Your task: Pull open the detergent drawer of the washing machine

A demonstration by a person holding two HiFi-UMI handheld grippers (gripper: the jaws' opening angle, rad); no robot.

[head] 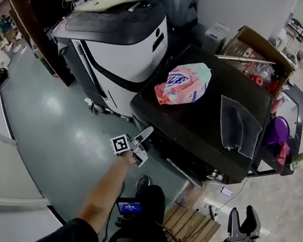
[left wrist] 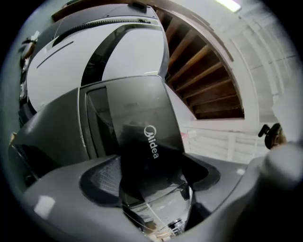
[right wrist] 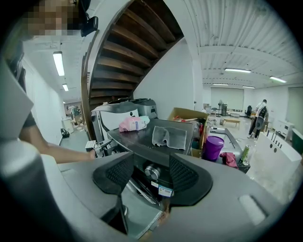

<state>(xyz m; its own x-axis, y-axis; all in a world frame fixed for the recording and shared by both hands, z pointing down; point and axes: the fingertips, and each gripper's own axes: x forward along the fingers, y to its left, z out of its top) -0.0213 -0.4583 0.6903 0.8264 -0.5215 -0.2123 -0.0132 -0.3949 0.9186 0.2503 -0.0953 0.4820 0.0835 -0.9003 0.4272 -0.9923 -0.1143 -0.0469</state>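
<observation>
Left claw [left wrist: 154,177] is pinching the detergent drawer [left wrist: 142,142]: we see its glossy dark front panel, with a white logo, filling the gap between the two pads [left wrist: 102,182]. In the head view this left claw [head: 143,141] sits at the front-left corner of the washing machine [head: 206,125], jaws pointing at the machine's front, a bare forearm [head: 104,189] behind it. We can't tell from these views how far the drawer stands out from the front.

Right claw [right wrist: 150,172] is spread, nothing between its jaws. It looks at the washing machine [right wrist: 142,137] from the front, well apart, with the control knob [right wrist: 152,171] showing far off in the gap. In the head view the right claw [head: 243,213] hangs low, off the machine's front-right corner.

On top of the washing machine we note a pink-and-white bag [head: 181,83] toward the back-left and a grey cloth [head: 239,126] toward the right edge, apart from each other. Behind the machine stands an open cardboard box [head: 255,48]. Right of the machine is a purple bucket [head: 279,130]. Left of the machine stands a white-and-black appliance [head: 122,47].
</observation>
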